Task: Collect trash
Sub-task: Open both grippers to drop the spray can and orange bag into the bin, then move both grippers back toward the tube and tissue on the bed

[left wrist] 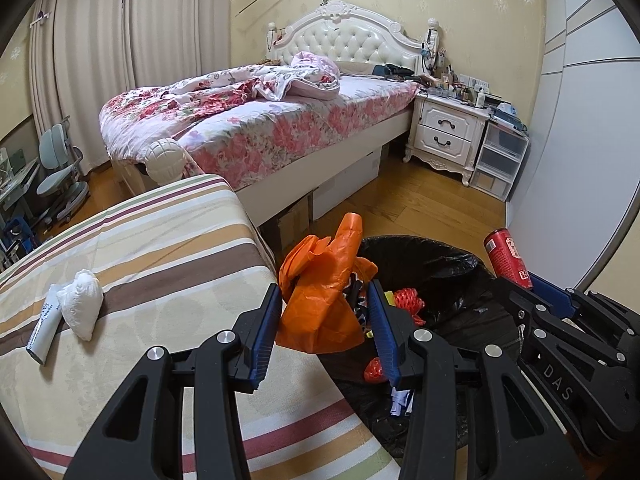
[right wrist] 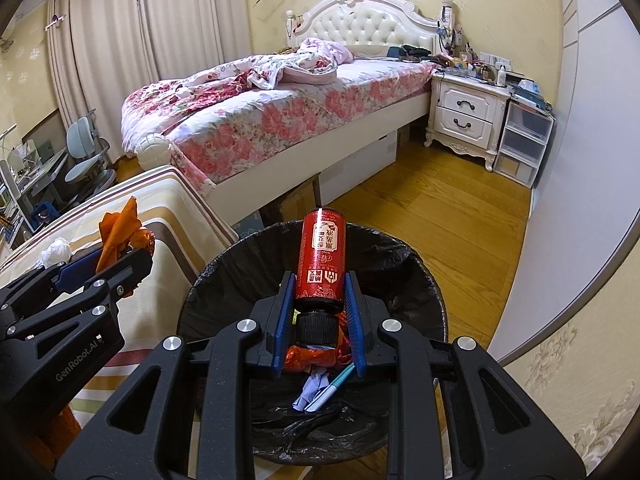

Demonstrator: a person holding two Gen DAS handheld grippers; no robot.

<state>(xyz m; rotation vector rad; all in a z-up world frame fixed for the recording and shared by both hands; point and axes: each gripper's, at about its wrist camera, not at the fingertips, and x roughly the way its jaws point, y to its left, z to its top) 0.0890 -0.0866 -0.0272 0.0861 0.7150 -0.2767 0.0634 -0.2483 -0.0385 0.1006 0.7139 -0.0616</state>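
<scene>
Gripping the red bottle (right wrist: 321, 258) near its black cap, my right gripper (right wrist: 319, 312) held it with both blue pads pressed on its lower body. Its long axis ran away from me along the fingers, cap toward my wrist and base tilted up toward the bed (right wrist: 280, 120). It hung over the mouth of the bin (right wrist: 420, 280), which was lined with a black bag.

My left gripper (left wrist: 324, 320) was clamped narrow on a crumpled orange plastic bag (left wrist: 320, 292). The bag stood bunched between the pads, and one twisted end poked upward past the fingertips. It hovered at the bin's left rim, just beside the corner of the striped mattress (left wrist: 160, 240).

Inside the bin lay red netting (left wrist: 408, 300), red-orange wrapper scraps (right wrist: 316, 360), a folded piece of pale purple paper (right wrist: 310, 394) and a teal pen (right wrist: 336, 380), all on the black liner.

On the striped mattress, well apart from the bin, sat a crumpled white tissue wad (left wrist: 82, 304) touching a white tube (left wrist: 44, 332) that lay flat, its length running toward the mattress edge.
</scene>
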